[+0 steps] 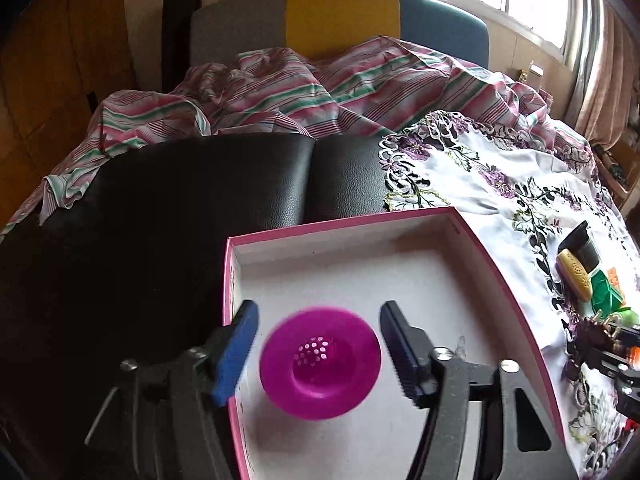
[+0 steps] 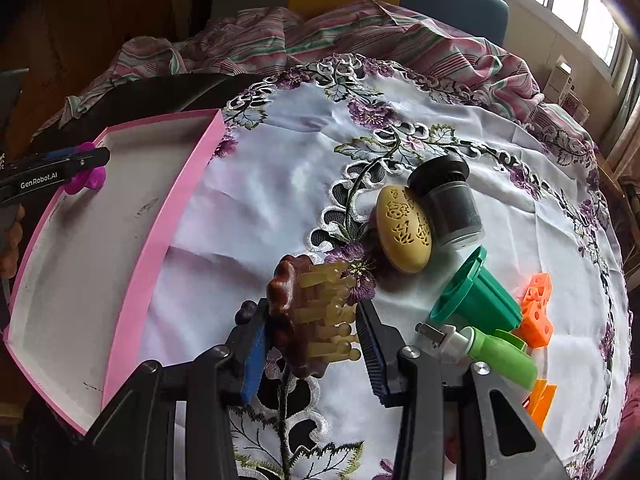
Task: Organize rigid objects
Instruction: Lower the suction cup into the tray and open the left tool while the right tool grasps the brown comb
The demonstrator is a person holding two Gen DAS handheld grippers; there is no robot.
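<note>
The left gripper [image 1: 320, 354] stands wide open over a purple strainer [image 1: 320, 362] (light, stiff plastic) in the pink box [image 1: 400, 216]. The right gripper [image 2: 310, 338] pinches a brown massage comb [image 2: 308, 320] by its hard back, and that grip looks sound.

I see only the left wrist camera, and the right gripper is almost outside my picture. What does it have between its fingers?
Observer: The right gripper holds a brown brush with yellow pegs, standing on its edge.
Operator: What lies to the right of the green cup? My picture is too small there.
Observer: Orange blocks with holes lie on the tablecloth, right beside the green cup.
Operator: Is anything nearer to the right gripper?
Observer: Yes, a light green bottle with a metal nozzle lies on its side, just in front of the cup.
</note>
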